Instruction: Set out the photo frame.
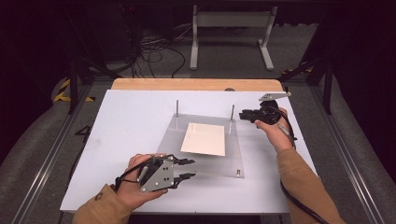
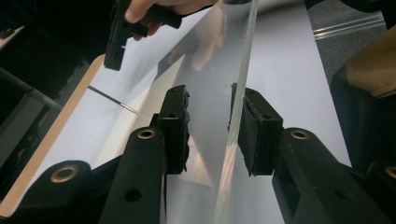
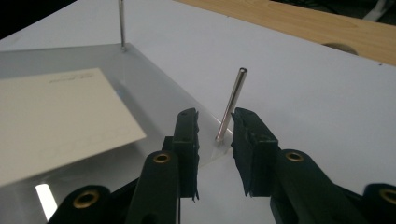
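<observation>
Clear acrylic plate (image 1: pixel 205 161) on white table (image 1: pixel 130 116), cream sheet (image 1: pixel 204 139) on it; left gripper (image 1: pixel 187 169) jaws open astride plate's near-left edge, no pinch visible; right gripper (image 1: pixel 243 115) jaws open, just short of far-right steel pin (image 3: pixel 231 103).

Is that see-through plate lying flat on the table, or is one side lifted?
Lifted. The clear plate has its near edge raised between the left gripper jaws, while its far edge stays down by the metal pins.

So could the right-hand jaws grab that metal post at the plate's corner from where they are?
Probably yes: the right gripper has open jaws just short of the post, with nothing between them.
</observation>
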A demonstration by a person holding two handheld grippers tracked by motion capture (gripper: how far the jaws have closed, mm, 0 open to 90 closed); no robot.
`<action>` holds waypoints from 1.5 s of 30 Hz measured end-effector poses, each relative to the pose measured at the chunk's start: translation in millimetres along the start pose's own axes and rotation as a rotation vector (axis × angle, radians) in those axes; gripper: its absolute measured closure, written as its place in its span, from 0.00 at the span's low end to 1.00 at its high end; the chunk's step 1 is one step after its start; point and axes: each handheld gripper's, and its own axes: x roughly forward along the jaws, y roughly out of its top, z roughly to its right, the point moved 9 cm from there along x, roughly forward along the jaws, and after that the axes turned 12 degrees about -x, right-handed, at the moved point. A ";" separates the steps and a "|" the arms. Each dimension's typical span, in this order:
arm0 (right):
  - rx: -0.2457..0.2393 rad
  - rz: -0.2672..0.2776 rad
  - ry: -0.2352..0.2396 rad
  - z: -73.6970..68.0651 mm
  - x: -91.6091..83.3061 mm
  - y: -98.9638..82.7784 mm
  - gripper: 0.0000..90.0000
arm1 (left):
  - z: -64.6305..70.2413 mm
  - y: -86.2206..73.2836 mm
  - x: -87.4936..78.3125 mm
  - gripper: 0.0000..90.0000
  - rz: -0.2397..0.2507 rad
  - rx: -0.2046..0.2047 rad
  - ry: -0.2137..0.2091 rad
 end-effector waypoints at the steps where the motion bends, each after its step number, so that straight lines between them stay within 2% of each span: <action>1: 0.000 0.000 0.000 0.0 0.0 0.0 0.78 | -0.5 1.3 0.3 0.73 0.003 -0.004 -0.001; 3: -0.057 0.015 0.005 -7.6 -10.3 -4.0 0.75 | -1.7 3.7 0.9 0.73 0.003 -0.005 -0.005; 5: -0.137 0.034 0.017 -18.3 -22.9 -8.9 0.70 | -3.2 6.5 1.2 0.73 0.006 -0.008 -0.007; 6: -0.160 0.037 0.015 -21.4 -26.6 -10.6 0.69 | -4.1 7.8 0.9 0.74 0.006 -0.009 -0.008; 7: -0.160 0.037 0.015 -21.4 -26.6 -10.6 0.69 | -4.1 7.8 0.9 0.74 0.006 -0.009 -0.008; 8: -0.199 0.044 0.014 -26.0 -32.2 -13.9 0.68 | -5.1 8.8 0.8 0.74 0.007 -0.011 -0.007; 9: -0.259 0.052 0.015 -34.6 -40.3 -19.5 0.68 | -5.6 9.5 0.6 0.74 0.006 -0.009 -0.010; 10: -0.259 0.052 0.015 -34.6 -40.3 -19.5 0.68 | -6.2 10.4 0.5 0.74 0.007 -0.012 -0.012; 11: -0.323 0.053 0.023 -44.4 -46.3 -24.6 0.68 | -7.8 12.0 0.2 0.74 0.006 -0.016 -0.010; 13: -0.370 0.056 0.040 -55.6 -50.4 -28.4 0.68 | -8.5 14.0 0.7 0.74 0.007 -0.021 -0.013; 14: -0.370 0.056 0.040 -55.6 -50.4 -28.4 0.68 | -8.5 14.0 0.7 0.74 0.007 -0.021 -0.013; 18: -0.469 0.069 0.038 -75.6 -57.5 -30.6 0.65 | -10.5 17.9 1.9 0.74 0.005 -0.022 -0.015; 26: -0.571 0.078 0.030 -99.8 -62.5 -23.2 0.56 | -11.8 20.1 2.2 0.74 0.006 -0.034 -0.021; 29: -0.601 0.106 0.033 -108.9 -65.2 -16.4 0.51 | -11.8 19.8 2.5 0.74 0.007 -0.037 -0.023; 33: -0.666 0.125 0.041 -122.7 -64.7 -7.9 0.48 | -12.0 20.0 2.7 0.74 0.007 -0.041 -0.025; 37: -0.688 0.138 0.054 -132.2 -62.0 -2.3 0.51 | -11.8 19.9 3.6 0.73 0.010 -0.045 -0.032; 38: -0.704 0.134 0.049 -134.8 -59.7 -0.5 0.56 | -12.2 20.3 3.7 0.73 0.012 -0.046 -0.033; 39: -0.704 0.134 0.049 -134.8 -59.7 -0.5 0.56 | -12.2 20.3 3.7 0.73 0.012 -0.046 -0.033; 40: -0.701 0.139 0.072 -138.7 -58.0 0.0 0.64 | -12.2 20.4 3.9 0.73 0.011 -0.045 -0.032; 43: -0.700 0.140 0.082 -141.2 -56.7 -0.1 0.65 | -11.0 18.9 3.7 0.71 -0.008 -0.077 -0.027; 44: -0.698 0.144 0.088 -141.9 -55.2 -0.4 0.64 | -10.4 18.1 0.3 0.63 -0.005 -0.084 -0.011; 45: -0.698 0.144 0.088 -141.9 -55.2 -0.4 0.64 | -10.4 18.1 0.3 0.60 -0.005 -0.084 -0.011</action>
